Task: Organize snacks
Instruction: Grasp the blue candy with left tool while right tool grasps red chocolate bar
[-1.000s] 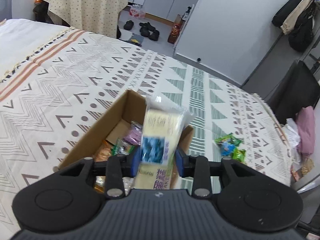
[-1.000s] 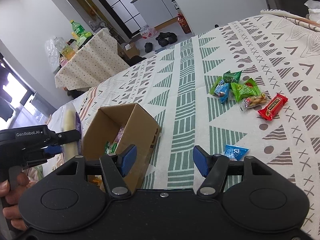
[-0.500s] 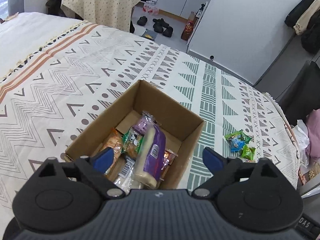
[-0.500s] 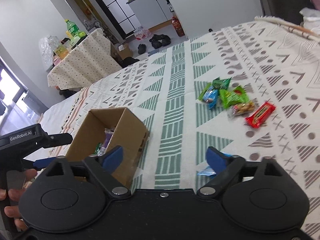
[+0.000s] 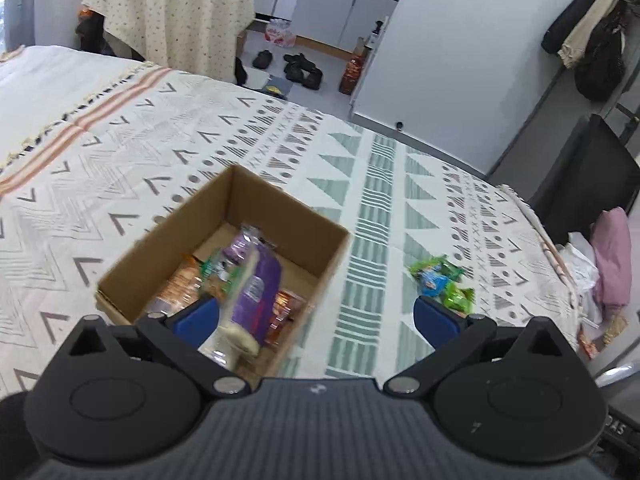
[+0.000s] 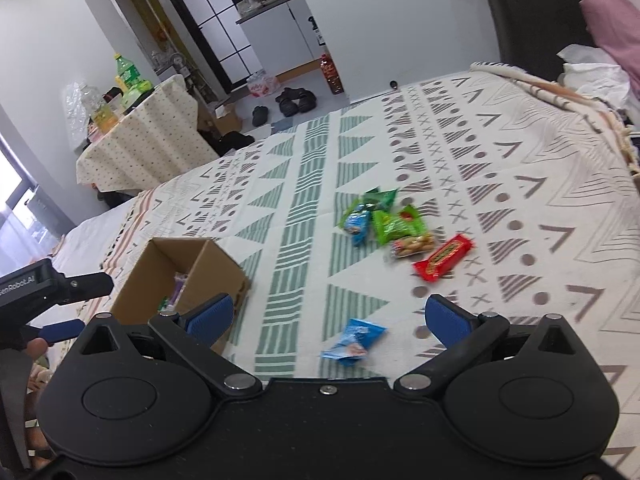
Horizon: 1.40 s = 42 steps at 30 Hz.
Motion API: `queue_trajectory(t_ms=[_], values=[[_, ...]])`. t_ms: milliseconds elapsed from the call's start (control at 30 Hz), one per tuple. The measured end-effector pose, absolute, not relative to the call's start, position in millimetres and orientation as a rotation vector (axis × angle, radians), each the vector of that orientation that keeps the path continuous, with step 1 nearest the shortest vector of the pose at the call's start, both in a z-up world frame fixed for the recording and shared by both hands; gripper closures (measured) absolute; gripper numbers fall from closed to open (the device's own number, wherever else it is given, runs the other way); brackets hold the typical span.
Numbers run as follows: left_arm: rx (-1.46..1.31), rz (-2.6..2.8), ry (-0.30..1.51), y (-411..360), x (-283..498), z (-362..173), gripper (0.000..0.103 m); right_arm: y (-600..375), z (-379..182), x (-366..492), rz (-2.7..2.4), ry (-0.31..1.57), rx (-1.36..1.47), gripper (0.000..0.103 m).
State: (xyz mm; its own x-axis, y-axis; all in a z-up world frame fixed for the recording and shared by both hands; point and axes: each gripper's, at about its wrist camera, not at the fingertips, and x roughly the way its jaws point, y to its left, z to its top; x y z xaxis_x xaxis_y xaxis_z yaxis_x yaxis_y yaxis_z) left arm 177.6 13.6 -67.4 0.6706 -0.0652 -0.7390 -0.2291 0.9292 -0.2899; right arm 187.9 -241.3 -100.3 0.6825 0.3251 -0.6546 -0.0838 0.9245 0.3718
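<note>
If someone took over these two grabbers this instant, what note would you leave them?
Left gripper: opening, holds nothing, above the cardboard box.
Right gripper: opening, holds nothing; blue packet lies on the bedspread between its fingers.
Done: purple packet and several snacks are in the box.
Left: blue packet, green packets, peanut packet, red bar.

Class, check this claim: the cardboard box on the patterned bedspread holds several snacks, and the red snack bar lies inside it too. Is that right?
Not quite. The cardboard box does hold several snacks, but the red snack bar lies outside it on the bedspread, beside the loose green packets. The right wrist view shows this.
</note>
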Motion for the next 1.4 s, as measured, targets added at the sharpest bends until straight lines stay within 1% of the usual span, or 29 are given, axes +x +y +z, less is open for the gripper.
queue_trajectory(t_ms=[267,567,833,1067,1167,1400], values=[[-0.372,0.035,0.885,-20.3,176.3,-70.8,0.000,-267.8,-97.7,181.4,0.193,0.760,0.301,0.000],[-0.364,0.033,0.889,-55.7,173.7,-78.8,0.000,-298.5,-114.1,185.2,0.195,0.763,0.450,0.000],[-0.351,0.029,0.883,-86.1,178.8,-93.5,0.001,-318.9,-121.9,187.6,0.119,0.747,0.479,0.000],[-0.322,0.032,0.912,-116.1,187.1,-115.8,0.003,-336.0,-133.6,192.5,0.071,0.761,0.538,0.001],[-0.303,0.030,0.924,-126.8,192.5,-127.7,0.008,-340.0,-138.1,195.7,0.068,0.770,0.560,0.001],[-0.311,0.027,0.987,-136.2,207.4,-159.5,0.026,-347.2,-153.0,207.4,0.068,0.809,0.608,0.002]])
